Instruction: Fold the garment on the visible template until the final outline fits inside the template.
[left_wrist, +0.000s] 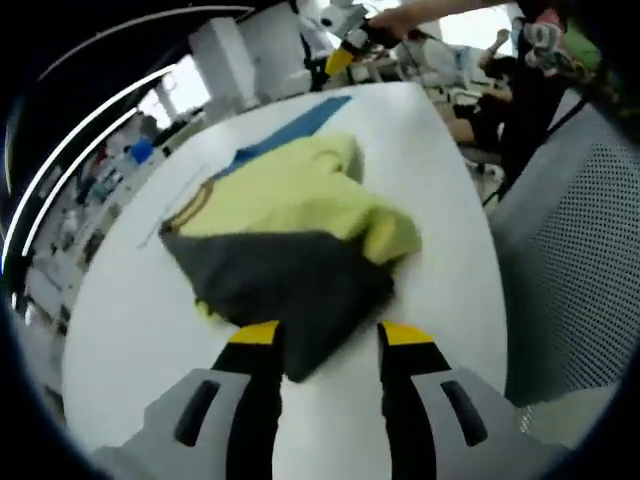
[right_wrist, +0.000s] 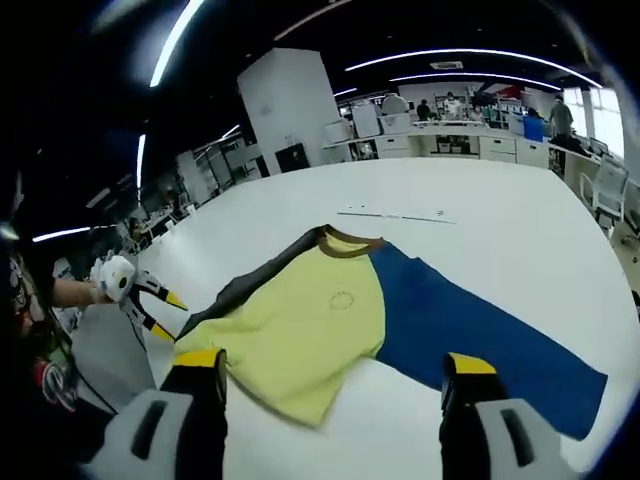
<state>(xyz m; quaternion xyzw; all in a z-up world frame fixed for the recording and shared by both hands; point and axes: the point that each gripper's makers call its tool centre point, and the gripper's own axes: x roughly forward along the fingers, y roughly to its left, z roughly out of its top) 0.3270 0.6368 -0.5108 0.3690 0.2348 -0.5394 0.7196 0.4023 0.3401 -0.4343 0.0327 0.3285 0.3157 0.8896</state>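
Note:
A yellow T-shirt (right_wrist: 300, 330) with a brown collar and a dark grey sleeve (right_wrist: 235, 295) lies partly on a blue template (right_wrist: 470, 330) on the white table (right_wrist: 480, 200). My right gripper (right_wrist: 335, 365) is open, hovering over the shirt's near hem. In the left gripper view the yellow T-shirt (left_wrist: 300, 190) is bunched, with the dark grey part (left_wrist: 290, 280) nearest and the blue template (left_wrist: 300, 125) showing behind it. My left gripper (left_wrist: 330, 335) is open, and the tip of the grey cloth lies between its jaws. The left gripper (right_wrist: 160, 310) also appears beside the sleeve end.
A grey mesh chair (left_wrist: 570, 250) stands off the table's right edge. A person's hand holds the right gripper (left_wrist: 345, 50) at the far end. A thin strip (right_wrist: 395, 213) lies on the table beyond the collar. Desks and cabinets (right_wrist: 440, 135) line the back.

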